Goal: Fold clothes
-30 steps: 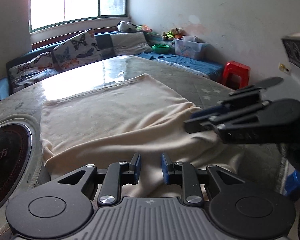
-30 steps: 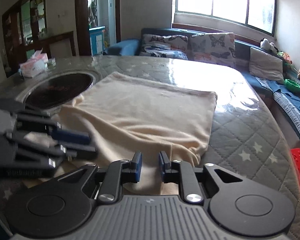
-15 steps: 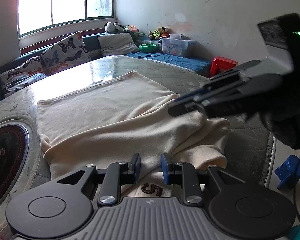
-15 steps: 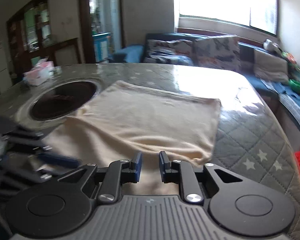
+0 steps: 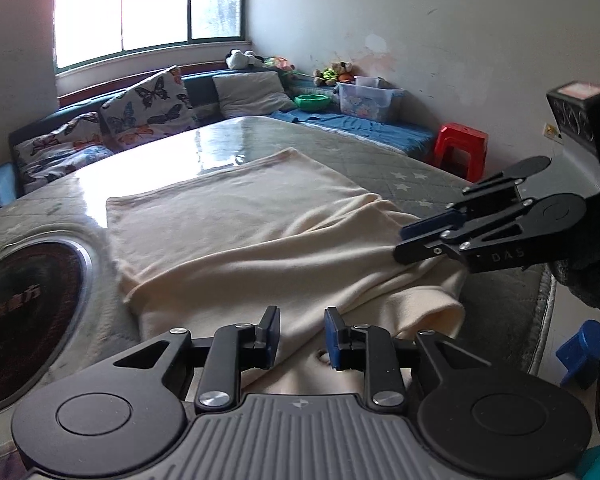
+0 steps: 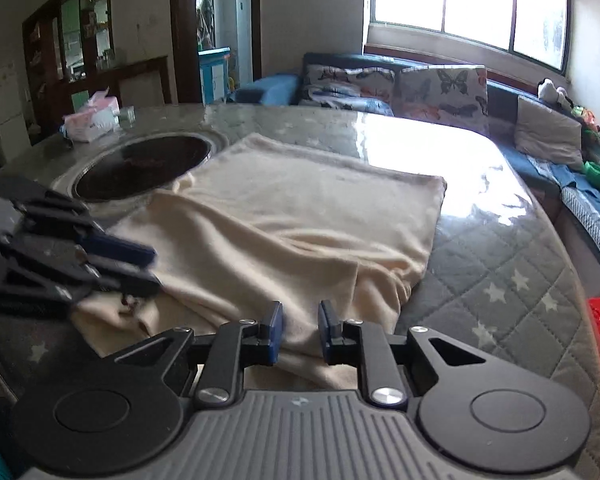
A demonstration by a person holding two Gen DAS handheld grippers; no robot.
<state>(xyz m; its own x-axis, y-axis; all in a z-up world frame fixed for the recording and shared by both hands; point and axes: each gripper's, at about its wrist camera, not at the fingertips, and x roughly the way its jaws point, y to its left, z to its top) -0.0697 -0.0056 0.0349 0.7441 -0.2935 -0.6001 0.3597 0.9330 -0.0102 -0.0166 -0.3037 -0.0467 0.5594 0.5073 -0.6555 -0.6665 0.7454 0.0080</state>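
Note:
A cream garment (image 5: 260, 232) lies on the table, its far part flat and its near edge rumpled into loose folds; it also shows in the right wrist view (image 6: 300, 216). My left gripper (image 5: 302, 332) is open and empty just above the garment's near edge, where a dark printed mark shows. My right gripper (image 6: 299, 334) is open and empty over the near right corner. In the left wrist view the right gripper (image 5: 410, 240) hovers over the right side of the cloth. In the right wrist view the left gripper (image 6: 148, 264) is at the left.
The table (image 6: 500, 280) has a grey quilted star cover under glass. A round dark cooktop (image 6: 140, 164) is set into it left of the garment. A pink tissue pack (image 6: 92, 116) sits at the far left. A sofa with cushions (image 5: 148, 108), a red stool (image 5: 460, 148) and a blue stool (image 5: 584, 354) stand around.
Both grippers have moved over the garment's near edge, first sweeping over it and then drawing back. The near edge has become more rumpled. Both stay open.

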